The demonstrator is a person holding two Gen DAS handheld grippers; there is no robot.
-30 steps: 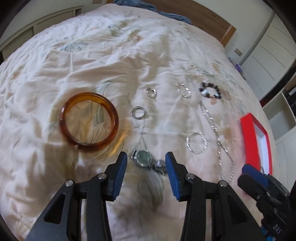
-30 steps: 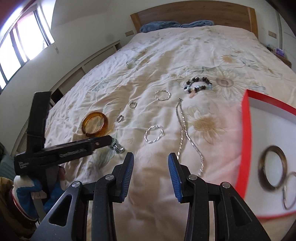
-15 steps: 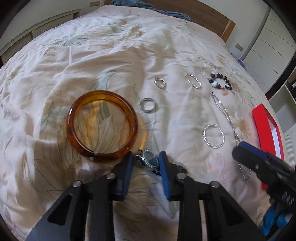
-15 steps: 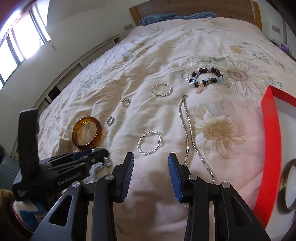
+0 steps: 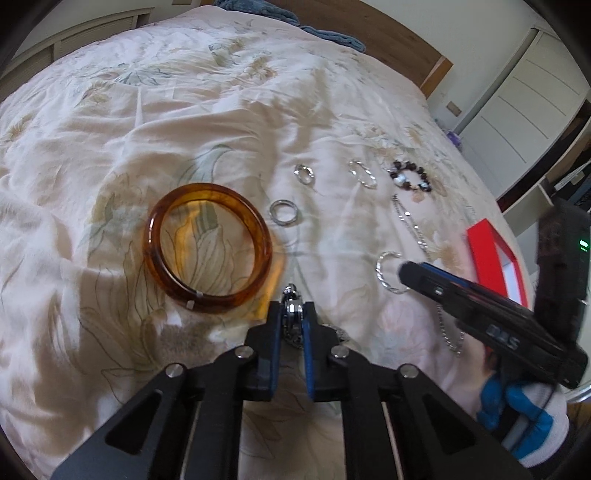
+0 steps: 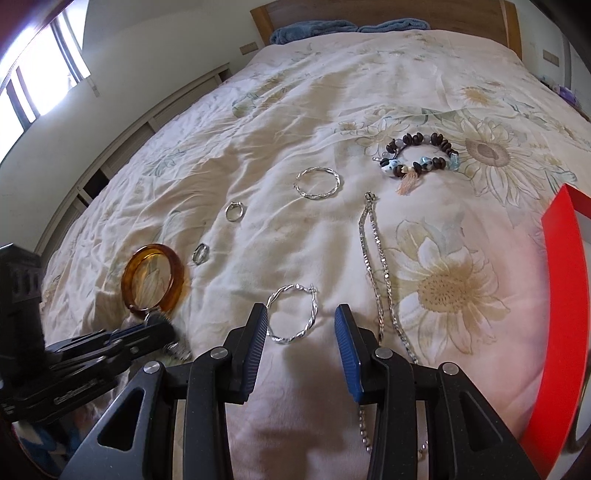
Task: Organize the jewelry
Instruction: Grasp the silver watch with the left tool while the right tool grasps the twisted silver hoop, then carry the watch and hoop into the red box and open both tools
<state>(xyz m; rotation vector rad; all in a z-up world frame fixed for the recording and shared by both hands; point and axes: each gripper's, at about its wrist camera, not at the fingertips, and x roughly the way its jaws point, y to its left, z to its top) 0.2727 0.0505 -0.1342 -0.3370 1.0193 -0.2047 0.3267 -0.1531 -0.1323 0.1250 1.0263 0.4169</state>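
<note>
Left wrist view: left claw [image 5: 292,316] just closing, pinching what seems watch [image 5: 291,308] on bed [image 5: 110,129]; right claw [image 6: 300,334] partly open, empty, over twisted silver hoop [image 6: 293,314].

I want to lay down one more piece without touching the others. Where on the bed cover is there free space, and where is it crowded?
Free: the wide bed cover beyond the beaded bracelet, towards the blue pillows, and the stretch left of the amber bangle. Crowded: the band from the bangle across the small rings and the chain to the red box.
</note>
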